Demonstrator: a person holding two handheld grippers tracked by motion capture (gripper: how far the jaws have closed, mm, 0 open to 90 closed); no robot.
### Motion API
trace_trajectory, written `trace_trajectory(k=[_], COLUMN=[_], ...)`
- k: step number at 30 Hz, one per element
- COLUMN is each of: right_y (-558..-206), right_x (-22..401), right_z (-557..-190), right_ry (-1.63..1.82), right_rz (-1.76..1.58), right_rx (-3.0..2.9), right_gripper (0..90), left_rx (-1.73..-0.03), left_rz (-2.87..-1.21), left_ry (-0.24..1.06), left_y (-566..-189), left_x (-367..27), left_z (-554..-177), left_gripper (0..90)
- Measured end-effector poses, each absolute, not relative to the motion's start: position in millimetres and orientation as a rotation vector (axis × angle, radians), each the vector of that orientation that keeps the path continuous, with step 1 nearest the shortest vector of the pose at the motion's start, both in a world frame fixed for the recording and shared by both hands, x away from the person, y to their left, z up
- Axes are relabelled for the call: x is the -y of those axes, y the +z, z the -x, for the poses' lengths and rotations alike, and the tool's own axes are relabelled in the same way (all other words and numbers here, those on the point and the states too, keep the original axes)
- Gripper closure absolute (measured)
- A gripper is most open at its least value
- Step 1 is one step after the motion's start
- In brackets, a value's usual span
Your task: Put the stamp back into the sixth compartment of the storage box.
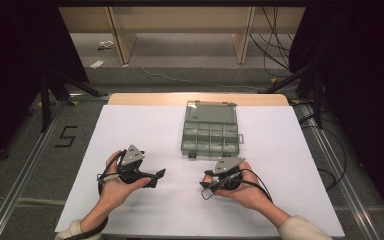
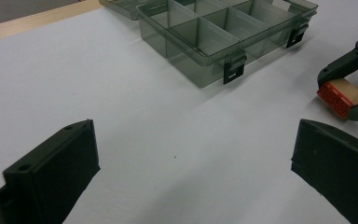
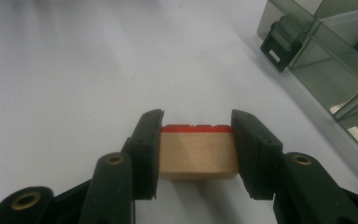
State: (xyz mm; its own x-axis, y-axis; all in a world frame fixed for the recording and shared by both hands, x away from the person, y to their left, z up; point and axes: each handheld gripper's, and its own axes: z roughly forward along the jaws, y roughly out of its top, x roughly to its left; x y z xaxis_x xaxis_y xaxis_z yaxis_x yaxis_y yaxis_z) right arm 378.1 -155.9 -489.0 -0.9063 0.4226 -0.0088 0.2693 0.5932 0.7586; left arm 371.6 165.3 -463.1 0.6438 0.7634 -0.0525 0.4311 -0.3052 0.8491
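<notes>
A small wooden stamp block (image 3: 196, 151) with a red rubber face is clamped between the pads of my right gripper (image 3: 196, 135), just above the white tabletop. In the left gripper view the same stamp (image 2: 339, 95) shows at the right, held by the right gripper (image 2: 347, 91). My left gripper (image 2: 193, 172) is open wide over bare table with nothing between its jaws. In the high view the left gripper (image 1: 159, 176) and the right gripper (image 1: 205, 184) point toward each other near the front. A clear grey compartment box (image 1: 210, 132) lies open behind them.
The white sheet (image 1: 140, 130) covers the table, with a wooden strip (image 1: 145, 98) at its far edge. The box latch (image 3: 276, 49) sits close to my right gripper's right side. Tripod legs (image 1: 65, 82), cables (image 1: 275, 45) and a floor mark "5" (image 1: 66, 136) surround the table.
</notes>
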Motion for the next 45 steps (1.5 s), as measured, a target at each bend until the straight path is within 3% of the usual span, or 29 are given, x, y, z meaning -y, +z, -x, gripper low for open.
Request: trace_trajectory(k=[45], right_y=[-462], right_x=[161], right_z=[-389], right_ry=[1.276], right_rz=[-0.617], right_rx=[-2.516], right_gripper=[56.0], left_rx=[-0.943], left_rz=[-1.941], left_ry=[0.454], left_y=[-463], left_x=[-164], left_z=[-372], left_gripper=[0.0])
